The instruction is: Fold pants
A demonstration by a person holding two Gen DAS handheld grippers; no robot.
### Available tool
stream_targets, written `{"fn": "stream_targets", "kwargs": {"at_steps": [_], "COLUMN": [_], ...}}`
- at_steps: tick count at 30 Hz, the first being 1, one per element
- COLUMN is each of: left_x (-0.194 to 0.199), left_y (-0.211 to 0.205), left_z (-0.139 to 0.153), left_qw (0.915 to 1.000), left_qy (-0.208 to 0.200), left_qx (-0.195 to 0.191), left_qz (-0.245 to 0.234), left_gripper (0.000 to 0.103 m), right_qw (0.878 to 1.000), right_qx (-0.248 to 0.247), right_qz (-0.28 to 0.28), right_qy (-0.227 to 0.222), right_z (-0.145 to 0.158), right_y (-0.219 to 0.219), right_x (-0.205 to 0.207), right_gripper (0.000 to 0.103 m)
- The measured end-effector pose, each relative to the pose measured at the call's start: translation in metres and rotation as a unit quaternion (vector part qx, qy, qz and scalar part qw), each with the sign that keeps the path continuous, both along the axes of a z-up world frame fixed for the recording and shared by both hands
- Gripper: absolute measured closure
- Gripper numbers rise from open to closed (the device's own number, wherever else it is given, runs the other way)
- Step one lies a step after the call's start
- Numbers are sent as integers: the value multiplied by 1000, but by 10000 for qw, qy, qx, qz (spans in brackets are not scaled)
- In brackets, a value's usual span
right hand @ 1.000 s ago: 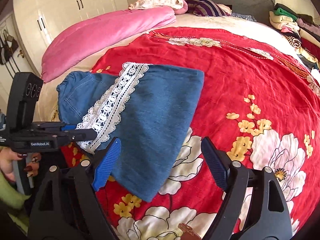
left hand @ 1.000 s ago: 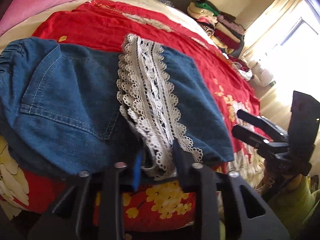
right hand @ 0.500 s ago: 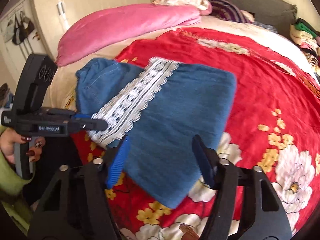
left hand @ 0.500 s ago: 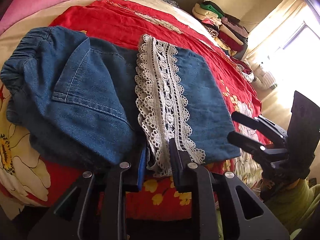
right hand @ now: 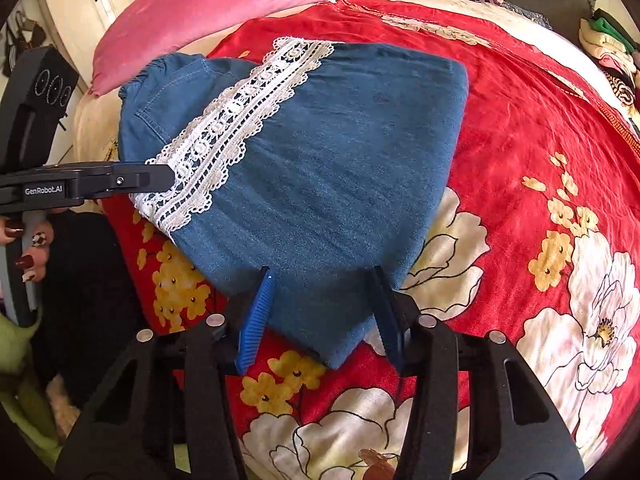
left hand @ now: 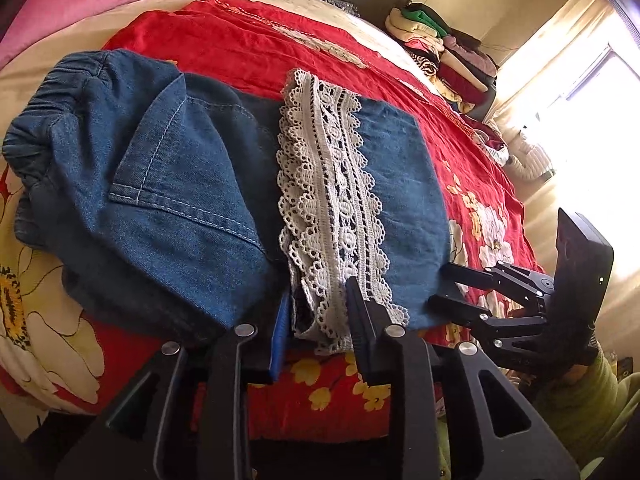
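Denim pants (right hand: 320, 168), folded into a compact bundle with a white lace trim (left hand: 332, 208) running across it, lie at the near edge of a bed covered by a red floral bedspread (right hand: 520, 128); nearest in the left wrist view, the left gripper (left hand: 320, 312) straddles the near end of the lace trim, its jaws having just been opening, with the lace and the dark fold under it lying between the fingers; whether the pads press the cloth cannot be told from the pictures; in the right wrist view the right gripper (right hand: 324, 292) sits over the near corner of the plain denim panel, its jaws having just been closing, the blue ribbed pad on one side and the dark pad on the other flanking the cloth edge, and whether they bite the fabric cannot be told either; to the left in that view a hand (right hand: 28, 240) wraps the handle of the left gripper, whose tip reaches the lace; a yellow-green sleeve (left hand: 580, 400) shows below the right gripper in the left wrist view; beyond the pants the elastic waistband (left hand: 44, 120) bunches toward a pink pillow (right hand: 240, 4); farther off, a stack of folded clothes (left hand: 440, 56) stands near a bright window (left hand: 592, 92).
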State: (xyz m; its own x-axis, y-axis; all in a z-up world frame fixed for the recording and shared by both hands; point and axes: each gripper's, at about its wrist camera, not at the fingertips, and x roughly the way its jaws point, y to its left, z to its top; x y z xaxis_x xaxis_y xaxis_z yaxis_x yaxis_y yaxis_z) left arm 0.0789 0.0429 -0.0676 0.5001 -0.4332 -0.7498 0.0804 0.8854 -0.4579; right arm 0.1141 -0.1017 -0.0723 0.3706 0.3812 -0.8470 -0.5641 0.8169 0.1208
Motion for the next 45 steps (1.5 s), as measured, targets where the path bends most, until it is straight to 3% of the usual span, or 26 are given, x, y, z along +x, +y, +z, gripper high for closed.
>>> {"fn": "stream_targets", "kwargs": {"at_steps": [5,14,22,25,29,34,43,45], "left_x": [-10,-22,-14,-13,-17,-14,-25,-27], "left_y": [8,-10,-45,-40,-37,-34,-25,-18], "left_z": [16,48,16,12,10,14,33,39], "left_qw": [9996,9935,9898,9914,9917,9936,9940,9940], "left_qy": [-252,-858,-479,-426,-409,-399,-550,-603], "left_qx": [144,729,1187,1085,1059,907,887,894], "left_qz": [53,-174,-620,-598,-605,-551,-321,-203], "left_gripper": [62,63,63,62,62,59,56,45], "right_qw": [9994,9967,9987,9998,9998,9993,9958,9949], "right_qx": [323,514,222,-16,-9,312,648,702], "right_qz": [-109,-186,105,5,-26,-137,-485,-572], "right_qy": [-97,-604,-437,-186,-199,-181,-424,-453], "right_z": [16,47,32,12,5,15,41,44], "right_y": [-11,-7,24,27,25,16,-10,-15], "right_x": [-3,23,58,63,61,54,37,37], "right_gripper": [56,53,57,57,57,42,29,27]}}
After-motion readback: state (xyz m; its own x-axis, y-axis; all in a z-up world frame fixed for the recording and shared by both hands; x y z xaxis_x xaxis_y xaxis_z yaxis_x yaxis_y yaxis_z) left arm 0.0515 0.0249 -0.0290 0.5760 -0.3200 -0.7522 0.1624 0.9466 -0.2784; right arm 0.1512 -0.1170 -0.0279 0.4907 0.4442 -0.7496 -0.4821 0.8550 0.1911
